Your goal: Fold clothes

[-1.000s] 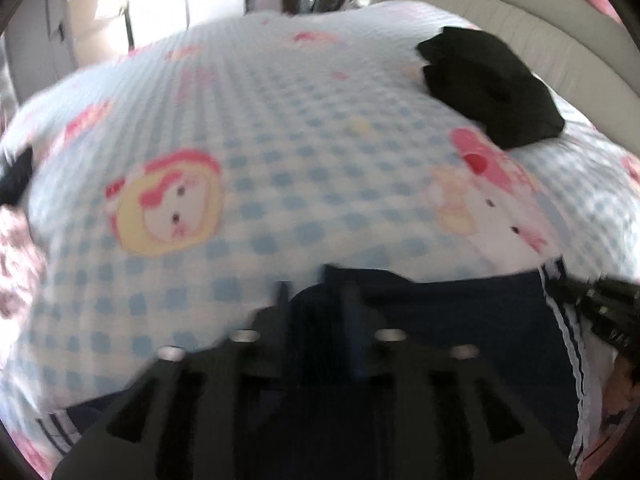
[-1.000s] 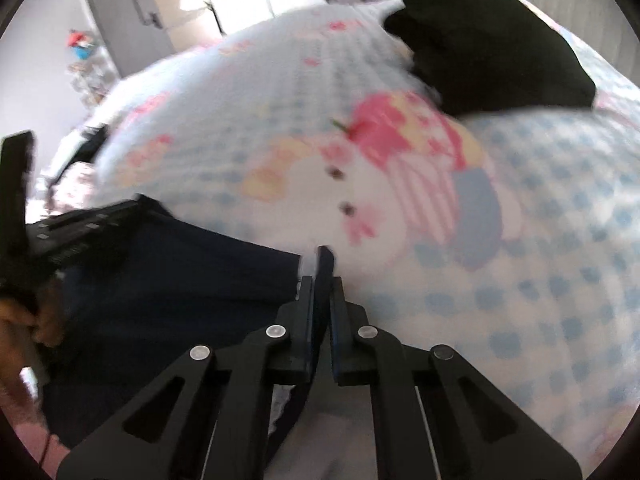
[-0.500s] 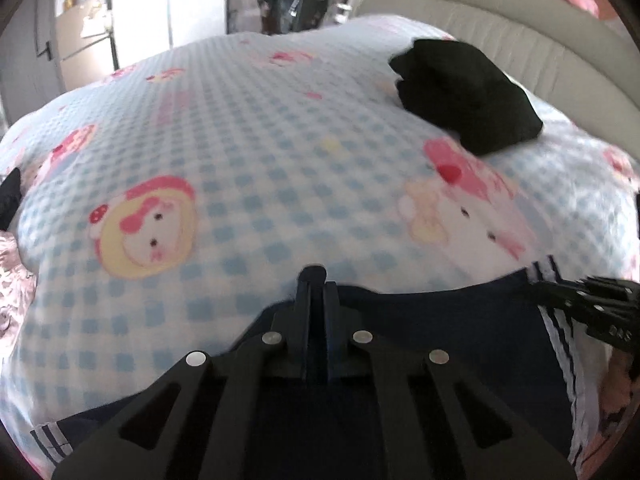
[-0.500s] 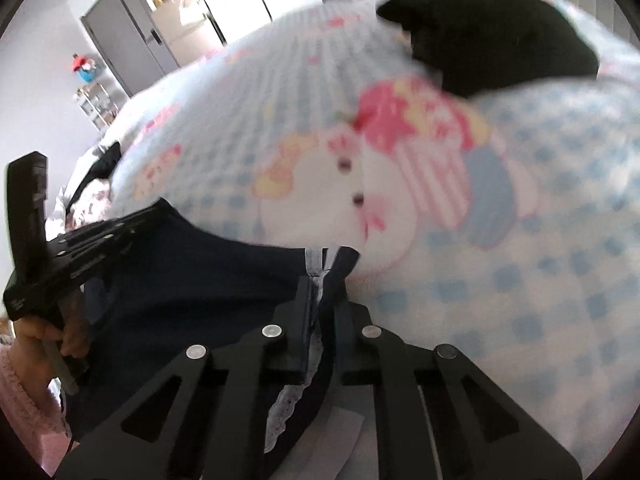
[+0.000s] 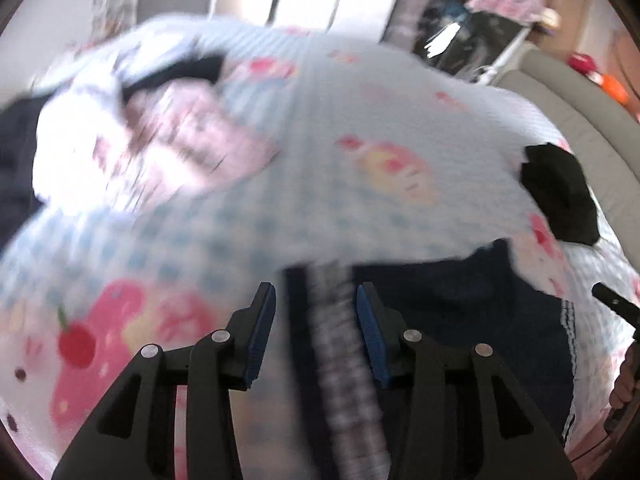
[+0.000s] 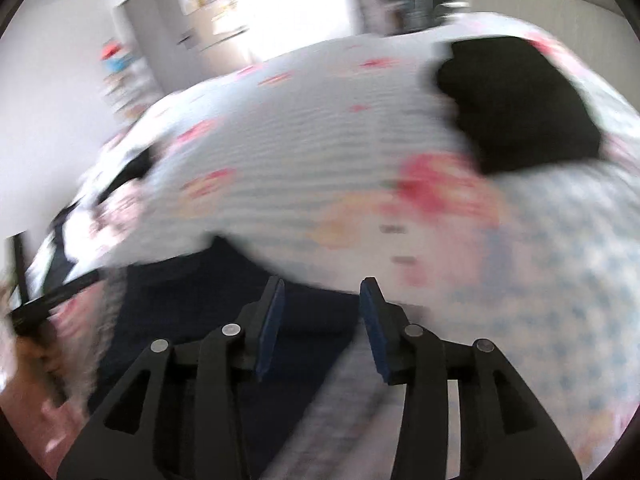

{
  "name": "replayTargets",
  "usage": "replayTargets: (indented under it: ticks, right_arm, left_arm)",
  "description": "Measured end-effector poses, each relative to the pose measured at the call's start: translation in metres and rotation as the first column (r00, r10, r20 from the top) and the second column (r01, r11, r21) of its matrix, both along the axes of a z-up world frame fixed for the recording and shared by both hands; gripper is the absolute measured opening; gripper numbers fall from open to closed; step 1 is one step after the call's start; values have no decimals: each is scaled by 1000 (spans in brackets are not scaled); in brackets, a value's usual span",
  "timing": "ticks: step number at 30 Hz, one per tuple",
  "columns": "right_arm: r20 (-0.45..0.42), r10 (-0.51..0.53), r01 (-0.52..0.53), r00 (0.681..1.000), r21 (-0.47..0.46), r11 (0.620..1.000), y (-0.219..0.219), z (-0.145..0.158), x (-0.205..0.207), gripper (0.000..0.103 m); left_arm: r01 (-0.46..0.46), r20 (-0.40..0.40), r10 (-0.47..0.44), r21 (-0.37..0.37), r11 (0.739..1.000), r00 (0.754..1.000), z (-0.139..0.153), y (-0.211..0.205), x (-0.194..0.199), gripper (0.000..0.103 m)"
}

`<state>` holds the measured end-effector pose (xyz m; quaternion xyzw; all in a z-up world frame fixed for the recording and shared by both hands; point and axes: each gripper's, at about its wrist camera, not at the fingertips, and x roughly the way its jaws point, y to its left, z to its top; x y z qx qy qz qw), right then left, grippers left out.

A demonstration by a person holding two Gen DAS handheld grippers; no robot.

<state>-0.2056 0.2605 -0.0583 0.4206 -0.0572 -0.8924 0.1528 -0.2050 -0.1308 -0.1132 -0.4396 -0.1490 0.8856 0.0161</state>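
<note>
1. Bed: a blue-and-white checked cover with pink cartoon prints is spread over the whole surface, which serves as the folding area. Both views are smeared by motion.

2. Navy garment: it is laid flat at the near edge of the bed, beneath both grippers. A white-striped hem is seen at its right side, and a pale checked strip, probably lining or trim, runs down between the left fingers. It also fills the lower middle of the right view. Its flat lie suggests a fold just set down, or one about to be taken up.

3. Pink-and-white heap: unsorted clothing is piled at the far left, apparently awaiting its turn.

4. Black item: a dark bundle is set apart near the far right edge, well away from the navy garment, presumably a finished piece.

5. Left gripper: the jaws are spread wide above the garment; nothing is held.

6. Right gripper: the jaws are likewise spread wide over the navy cloth, with nothing clamped.
</note>
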Motion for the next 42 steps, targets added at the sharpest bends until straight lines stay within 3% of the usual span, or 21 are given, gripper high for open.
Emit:
replayTargets:
  ticks: [2, 7, 10, 12, 14, 18, 21, 23, 25, 27, 28, 30, 31, 32, 34, 35, 38, 42]
  right_arm:
    - [25, 105, -106, 994, 15, 994, -41, -1, -10, 41]
    - [124, 234, -248, 964, 118, 961, -128, -39, -52, 41]
    - [144, 225, -252, 964, 210, 945, -153, -70, -72, 39]
    - [148, 173, -206, 974, 253, 945, -152, -83, -81, 36]
    - [130, 141, -169, 981, 237, 957, -145, -86, -85, 35]
    - [53, 67, -79, 996, 255, 964, -130, -86, -84, 38]
    - [84, 60, -74, 995, 184, 980, -122, -88, -90, 39]
    - [54, 77, -84, 996, 148, 985, -121, -76, -87, 41]
    - [30, 133, -136, 991, 143, 980, -130, -69, -84, 47]
    - [107, 172, -190, 979, 185, 964, -143, -83, -94, 51]
    - [146, 190, -217, 971, 204, 955, -149, -90, -99, 50]
    - [131, 170, -199, 977, 251, 947, -154, -95, -104, 29]
    - [109, 148, -172, 983, 263, 949, -152, -94, -104, 25]
    - [85, 111, -130, 990, 267, 955, -148, -92, -106, 25]
    - [80, 62, -80, 995, 245, 966, -139, -90, -108, 26]
    - [96, 54, -74, 994, 211, 975, -135, -89, -109, 26]
    - [91, 74, -86, 993, 135, 987, -126, -67, -94, 33]
    - [116, 148, -153, 982, 41, 987, -118, -36, -50, 36]
  left_arm:
    - [39, -19, -39, 36, 999, 999, -5, 1, -3, 42]
    - [92, 34, -92, -2, 996, 995, -21, 17, -28, 42]
    - [68, 18, -68, 7, 998, 997, -22, 11, -30, 13]
    - [53, -16, -53, 17, 998, 998, -19, 7, -25, 8]
    - [24, -64, -23, 13, 1000, 998, -13, 1, -16, 8]
    - [-18, -45, 20, 54, 998, 999, -20, -10, -15, 12]
    - [-21, -4, 22, 124, 992, 1000, -28, -18, -17, 21]
    - [13, -37, -8, 135, 991, 999, -23, -17, -16, 36]
    - [41, -28, -38, 123, 992, 999, -22, -13, -20, 36]
    - [46, -20, -44, 84, 995, 999, -25, -5, -23, 28]
    - [33, -34, -31, 55, 998, 999, -22, -3, -21, 19]
    - [2, -67, -2, -4, 1000, 998, -13, 0, -18, 18]
    - [-22, -64, 20, -19, 1000, 998, -12, -2, -16, 18]
    - [-46, -56, 44, -30, 998, 997, -12, -6, -15, 19]
    - [-60, -6, 60, 22, 998, 998, -17, -17, -14, 20]
    - [-54, 3, 54, 45, 998, 999, -15, -20, -11, 20]
    - [53, -84, -50, 31, 998, 995, 12, -5, 18, 20]
    - [215, -128, -207, 51, 975, 970, 37, 31, 61, 24]
